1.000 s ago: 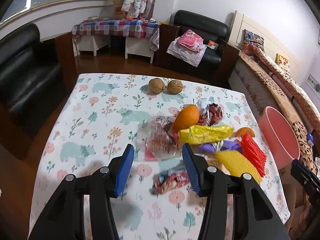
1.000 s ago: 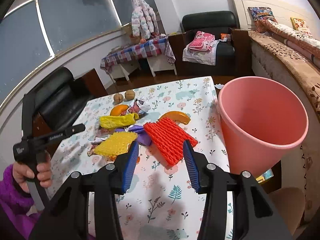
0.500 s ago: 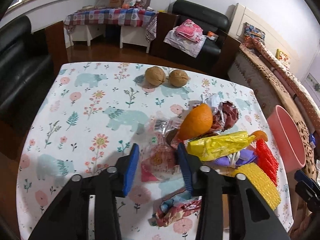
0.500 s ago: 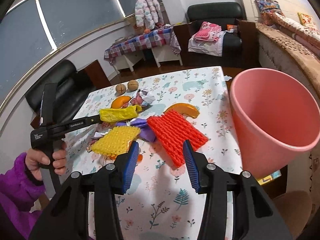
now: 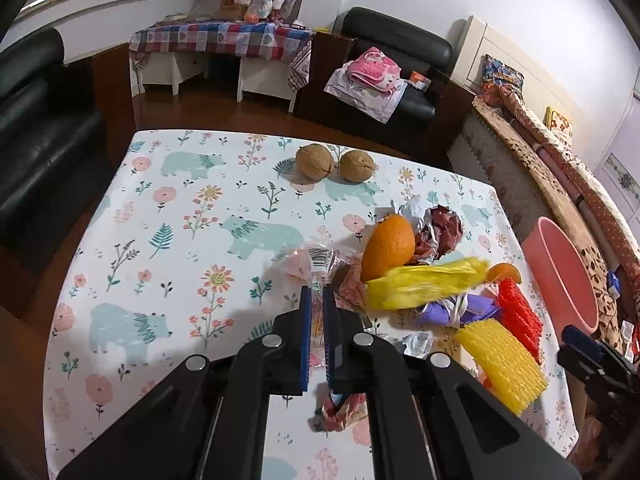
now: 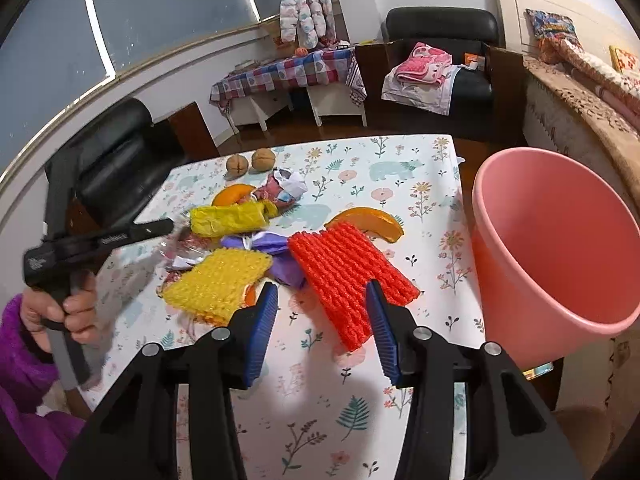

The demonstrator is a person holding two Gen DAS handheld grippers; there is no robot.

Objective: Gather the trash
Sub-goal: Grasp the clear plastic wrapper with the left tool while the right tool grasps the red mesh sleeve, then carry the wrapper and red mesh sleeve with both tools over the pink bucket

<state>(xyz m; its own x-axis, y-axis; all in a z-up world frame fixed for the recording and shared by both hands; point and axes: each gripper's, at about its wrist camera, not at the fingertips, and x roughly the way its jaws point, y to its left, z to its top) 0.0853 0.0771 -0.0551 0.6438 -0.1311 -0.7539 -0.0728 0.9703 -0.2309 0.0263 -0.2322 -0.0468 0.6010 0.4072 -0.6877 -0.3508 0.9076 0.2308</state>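
Observation:
A heap of trash lies on the flowered table [image 5: 160, 220]. My left gripper [image 5: 316, 292] points down at a clear plastic wrapper [image 5: 320, 260] with a barcode. Its jaws are closing, nearly together, with the wrapper's edge pinched between them. Beside it lie an orange [image 5: 388, 248], a yellow bag [image 5: 424, 284], a purple wrapper [image 6: 276, 248], a yellow foam net [image 6: 220, 280] and a red foam net [image 6: 344, 264]. My right gripper [image 6: 320, 286] hangs open above the near end of the red net, holding nothing. The pink bin [image 6: 560, 240] stands off the table's right edge.
Two walnuts [image 5: 314, 162] sit at the far side of the table. A crumpled foil wrapper [image 5: 440, 228] lies behind the orange, and an orange peel slice [image 6: 368, 220] beyond the red net. A hand in a purple sleeve [image 6: 24, 360] holds the left gripper. Sofas surround the table.
The left gripper moved forward and down to the clear wrapper, and its jaws went from wide apart to nearly together on it. The right gripper drifted slightly closer to the red net, still open.

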